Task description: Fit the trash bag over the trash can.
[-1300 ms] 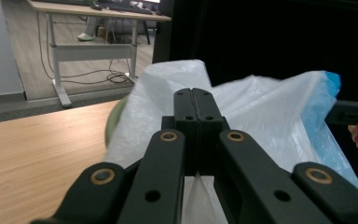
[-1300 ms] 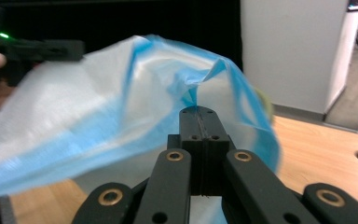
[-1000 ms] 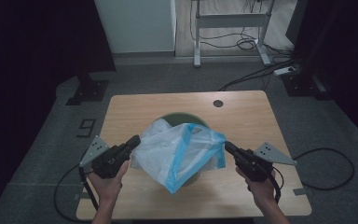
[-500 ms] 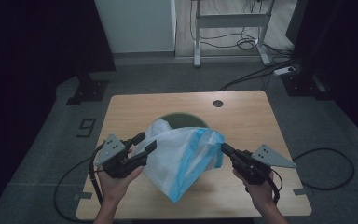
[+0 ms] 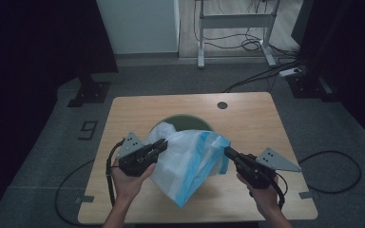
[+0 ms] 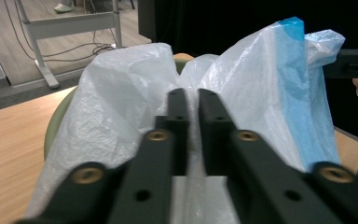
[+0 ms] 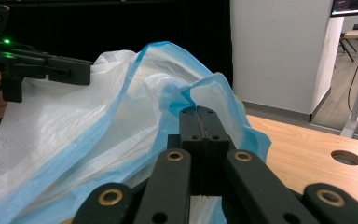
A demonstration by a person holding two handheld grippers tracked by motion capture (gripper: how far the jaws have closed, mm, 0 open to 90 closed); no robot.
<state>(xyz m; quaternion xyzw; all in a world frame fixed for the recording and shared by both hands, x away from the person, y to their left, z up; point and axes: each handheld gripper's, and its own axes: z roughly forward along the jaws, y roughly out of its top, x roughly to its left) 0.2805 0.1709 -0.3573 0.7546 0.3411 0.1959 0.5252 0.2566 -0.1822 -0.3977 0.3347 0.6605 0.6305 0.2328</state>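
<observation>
Now the plastic bag point(image 5: 190, 159) hangs stretched between the left gripper point(image 5: 160, 144) and right gripper point(image 5: 228, 152), both clenched on it.

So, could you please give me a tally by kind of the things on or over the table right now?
Plastic bags, white with a blue edge: 1, the bag
Green round bins under the bag: 1, the bin
Hand-held tools, each shut on the bag: 2, the left tool and the right tool
Total: 4

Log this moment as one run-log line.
left tongs: shut on plastic bag | right tongs: shut on plastic bag | green bin: under bag
</observation>
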